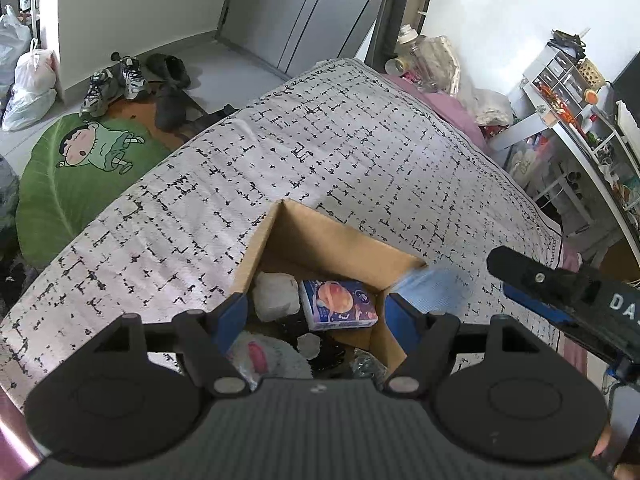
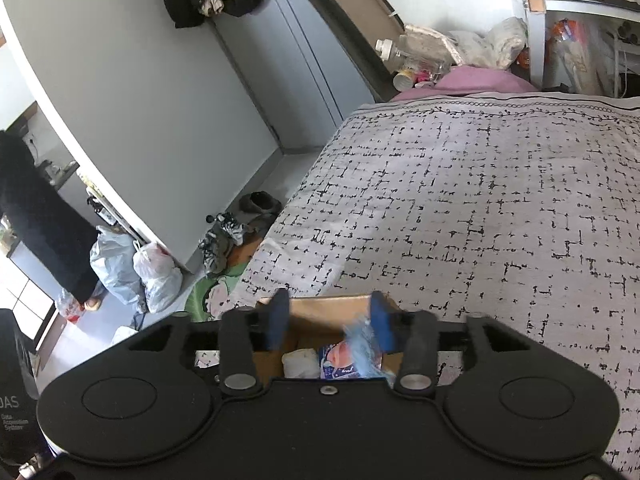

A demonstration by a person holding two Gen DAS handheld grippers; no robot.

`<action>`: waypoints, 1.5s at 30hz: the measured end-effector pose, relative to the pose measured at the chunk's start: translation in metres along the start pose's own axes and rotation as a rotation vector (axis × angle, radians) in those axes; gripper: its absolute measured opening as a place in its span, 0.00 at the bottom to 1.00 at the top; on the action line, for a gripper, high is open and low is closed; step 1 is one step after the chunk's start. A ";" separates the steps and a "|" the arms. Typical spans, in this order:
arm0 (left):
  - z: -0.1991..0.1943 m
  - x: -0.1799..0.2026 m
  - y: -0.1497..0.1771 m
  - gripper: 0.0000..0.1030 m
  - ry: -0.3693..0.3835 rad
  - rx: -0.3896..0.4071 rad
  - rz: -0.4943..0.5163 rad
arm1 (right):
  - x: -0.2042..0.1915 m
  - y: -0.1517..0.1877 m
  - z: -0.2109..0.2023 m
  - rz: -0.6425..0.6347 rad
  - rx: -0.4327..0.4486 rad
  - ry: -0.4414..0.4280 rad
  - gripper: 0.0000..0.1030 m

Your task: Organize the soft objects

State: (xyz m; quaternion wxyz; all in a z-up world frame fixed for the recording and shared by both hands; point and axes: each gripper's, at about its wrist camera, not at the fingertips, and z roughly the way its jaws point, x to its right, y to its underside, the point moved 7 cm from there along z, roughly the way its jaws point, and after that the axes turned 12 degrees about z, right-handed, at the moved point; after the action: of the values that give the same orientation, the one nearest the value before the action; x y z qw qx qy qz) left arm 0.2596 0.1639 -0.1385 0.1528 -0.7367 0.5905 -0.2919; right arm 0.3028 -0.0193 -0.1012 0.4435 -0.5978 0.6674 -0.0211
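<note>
Blurring beside the right-hand pad of the right gripper, a light blue soft item sits over the open cardboard box; the jaws stand partly apart and whether a pad touches it I cannot tell. Inside the box lie a tissue pack and a white crumpled wad. The left gripper hovers above the box, jaws wide and empty. The box rests on the patterned bed.
</note>
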 end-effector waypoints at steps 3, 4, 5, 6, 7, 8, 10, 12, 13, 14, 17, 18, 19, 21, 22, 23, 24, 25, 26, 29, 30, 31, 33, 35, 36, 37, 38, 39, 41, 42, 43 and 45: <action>-0.004 0.000 0.000 0.73 -0.006 0.001 0.000 | 0.004 0.000 -0.007 0.007 -0.008 0.006 0.49; -0.006 0.001 0.001 0.73 -0.006 0.001 -0.001 | 0.005 0.000 -0.010 0.008 -0.007 0.008 0.50; -0.007 0.001 0.001 0.73 -0.007 0.000 -0.001 | 0.007 0.000 -0.013 0.009 -0.005 0.009 0.50; -0.009 0.003 0.001 0.74 -0.005 -0.001 0.000 | 0.008 0.000 -0.016 0.010 -0.002 0.011 0.53; -0.010 0.004 0.002 0.74 -0.002 -0.003 0.003 | 0.010 0.000 -0.021 0.013 0.003 0.012 0.56; -0.012 0.006 0.002 0.74 0.001 -0.005 0.007 | 0.011 0.000 -0.024 0.015 0.006 0.014 0.58; -0.016 0.010 0.004 0.74 0.001 -0.009 0.013 | 0.016 -0.001 -0.032 0.021 0.014 0.023 0.71; -0.020 0.013 0.006 0.75 -0.002 -0.010 0.020 | 0.021 0.001 -0.040 0.027 0.023 0.029 0.79; -0.023 0.015 0.007 0.75 -0.004 -0.010 0.024 | 0.024 0.001 -0.044 0.029 0.027 0.030 0.80; -0.025 0.017 0.009 0.76 -0.006 -0.011 0.028 | 0.026 0.002 -0.048 0.029 0.028 0.034 0.81; -0.032 0.023 0.013 0.76 -0.008 -0.013 0.038 | 0.034 0.005 -0.057 0.037 0.024 0.049 0.86; -0.034 0.025 0.015 0.76 -0.010 -0.014 0.041 | 0.037 0.006 -0.060 0.039 0.026 0.052 0.86; -0.037 0.027 0.017 0.76 -0.012 -0.014 0.044 | 0.040 0.007 -0.063 0.040 0.027 0.055 0.86; -0.041 0.031 0.021 0.78 -0.013 -0.017 0.050 | 0.045 0.010 -0.070 0.045 0.025 0.057 0.87; -0.043 0.034 0.023 0.78 -0.014 -0.019 0.054 | 0.048 0.012 -0.074 0.048 0.023 0.059 0.87; -0.045 0.036 0.025 0.79 -0.016 -0.020 0.058 | 0.050 0.013 -0.077 0.048 0.022 0.059 0.88; -0.047 0.039 0.028 0.79 -0.019 -0.021 0.063 | 0.052 0.015 -0.081 0.046 0.022 0.059 0.88; -0.049 0.041 0.030 0.79 -0.021 -0.023 0.068 | 0.053 0.016 -0.084 0.045 0.021 0.060 0.90; -0.052 0.043 0.031 0.79 -0.024 -0.024 0.072 | 0.055 0.017 -0.087 0.044 0.020 0.060 0.90; -0.060 0.051 0.037 0.80 -0.029 -0.026 0.092 | 0.060 0.019 -0.096 0.048 0.022 0.063 0.90; -0.062 0.054 0.038 0.80 -0.030 -0.028 0.097 | 0.062 0.020 -0.099 0.049 0.023 0.064 0.91; -0.064 0.056 0.040 0.81 -0.032 -0.029 0.102 | 0.064 0.021 -0.103 0.050 0.024 0.064 0.93; -0.070 0.061 0.043 0.83 -0.035 -0.026 0.111 | 0.067 0.022 -0.110 0.055 0.028 0.063 0.99; -0.075 0.065 0.046 0.84 -0.036 -0.023 0.119 | 0.069 0.023 -0.117 0.057 0.034 0.061 1.00; -0.078 0.067 0.047 0.85 -0.036 -0.022 0.123 | 0.071 0.024 -0.121 0.054 0.036 0.060 1.00; -0.081 0.069 0.049 0.85 -0.036 -0.021 0.126 | 0.072 0.025 -0.125 0.052 0.037 0.061 1.00; -0.084 0.071 0.050 0.86 -0.036 -0.020 0.130 | 0.073 0.026 -0.128 0.050 0.037 0.066 1.00; -0.086 0.072 0.051 0.87 -0.035 -0.020 0.134 | 0.074 0.027 -0.131 0.047 0.038 0.073 1.00; -0.092 0.076 0.055 0.87 -0.032 -0.017 0.140 | 0.076 0.029 -0.137 0.039 0.040 0.083 1.00; -0.094 0.077 0.056 0.88 -0.030 -0.016 0.142 | 0.077 0.030 -0.140 0.033 0.041 0.090 1.00; -0.096 0.079 0.057 0.88 -0.028 -0.014 0.145 | 0.078 0.031 -0.143 0.028 0.044 0.095 1.00; -0.101 0.082 0.060 0.89 -0.025 -0.010 0.155 | 0.079 0.033 -0.150 0.019 0.054 0.104 1.00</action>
State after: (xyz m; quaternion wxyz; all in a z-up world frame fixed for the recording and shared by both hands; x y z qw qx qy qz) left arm 0.1614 0.0817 -0.0730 0.1788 -0.6932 0.6452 -0.2669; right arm 0.1932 -0.1501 -0.0736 0.4245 -0.5774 0.6942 -0.0660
